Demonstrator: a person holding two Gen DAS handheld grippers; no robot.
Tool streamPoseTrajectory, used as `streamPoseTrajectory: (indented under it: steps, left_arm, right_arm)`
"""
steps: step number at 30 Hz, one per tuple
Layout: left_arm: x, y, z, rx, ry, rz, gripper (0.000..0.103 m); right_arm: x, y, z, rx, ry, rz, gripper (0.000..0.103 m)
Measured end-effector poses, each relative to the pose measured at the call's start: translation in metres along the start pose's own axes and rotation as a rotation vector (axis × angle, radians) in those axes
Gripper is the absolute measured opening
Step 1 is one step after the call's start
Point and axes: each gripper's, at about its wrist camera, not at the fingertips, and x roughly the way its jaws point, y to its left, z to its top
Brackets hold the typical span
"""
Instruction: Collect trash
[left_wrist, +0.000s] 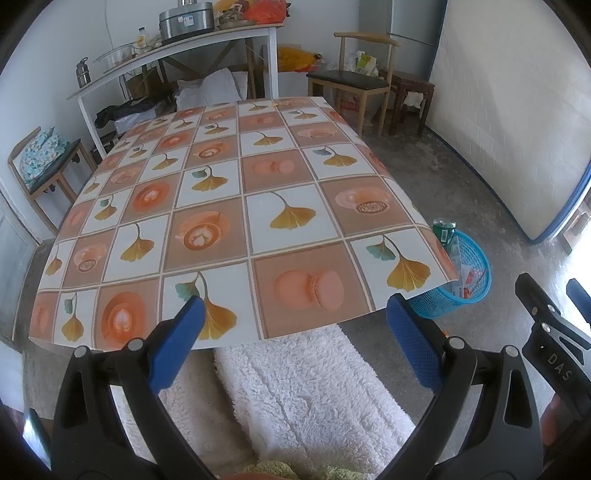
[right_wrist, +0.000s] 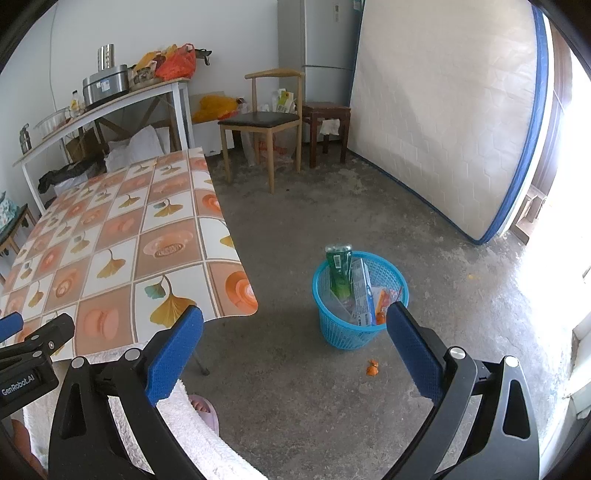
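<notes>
— Both grippers, left gripper (left_wrist: 291, 328) and right gripper (right_wrist: 295, 339), are spread, holding nothing.
— And the orange scrap (right_wrist: 372, 368)?
— On the floor just beside the blue basket (right_wrist: 334, 332) — probably a light, crumpled wrapper; pinch its raised fold.

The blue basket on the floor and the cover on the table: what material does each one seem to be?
The blue basket looks like moulded plastic: thin mesh walls, uniform bright colour, slightly glossy rim. The table cover looks like vinyl or oilcloth, though coated paper is possible: printed pattern, soft sheen, and an overhanging edge that stays stiff instead of draping.
</notes>
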Motion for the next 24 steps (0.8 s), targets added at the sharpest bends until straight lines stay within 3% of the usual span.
streamPoseTrajectory:
  steps: [24]
  left_arm:
    - [0.003, 0.0007, -0.0016, 0.0, 0.006, -0.011, 0.094]
  right_arm:
    - [0.0003, 0.0006, 0.0006, -0.003, 0.0, -0.002, 0.097]
